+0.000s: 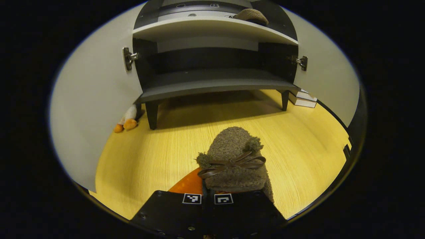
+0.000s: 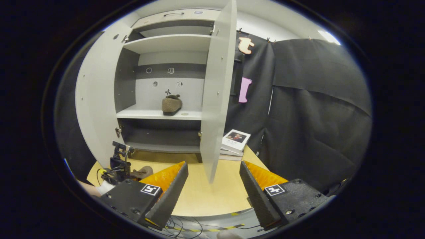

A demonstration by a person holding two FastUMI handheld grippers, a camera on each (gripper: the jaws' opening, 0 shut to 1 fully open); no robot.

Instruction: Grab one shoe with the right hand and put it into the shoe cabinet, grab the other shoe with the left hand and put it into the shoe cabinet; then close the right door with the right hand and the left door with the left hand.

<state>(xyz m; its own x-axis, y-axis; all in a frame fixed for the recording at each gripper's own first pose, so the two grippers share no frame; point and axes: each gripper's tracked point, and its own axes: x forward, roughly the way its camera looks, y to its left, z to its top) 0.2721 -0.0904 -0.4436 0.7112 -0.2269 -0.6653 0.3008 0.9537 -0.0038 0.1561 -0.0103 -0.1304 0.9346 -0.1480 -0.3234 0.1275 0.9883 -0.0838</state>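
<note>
Left tongs (image 1: 208,198) sit at 6 o'clock in the left gripper view, clenched on the heel end of a fuzzy brown slipper (image 1: 234,161) with a dark ribbon bow, its toe pointing toward 12 o'clock above the yellow wood floor (image 1: 298,149). Beyond it, at 12 o'clock, stands the shoe cabinet (image 1: 212,84) on short dark legs, both pale doors swung wide; its bottom shelf (image 1: 215,83) is bare, and the second slipper (image 1: 251,15) lies on the shelf above. A plush toy (image 1: 127,119) lies at 9 o'clock by the cabinet's leg, and stacked books (image 1: 302,99) sit at 2 o'clock.

Right tongs (image 2: 212,189) in the right gripper view are released, fingers spread wide with nothing between them. Straight ahead the right door (image 2: 217,93) stands edge-on. At 11 o'clock the second slipper (image 2: 171,104) rests on the white middle shelf (image 2: 146,114). The left tongs (image 2: 120,162) show at 8 o'clock, low over the floor (image 2: 212,192). Books (image 2: 235,141) lie at 1 o'clock beside the door.
</note>
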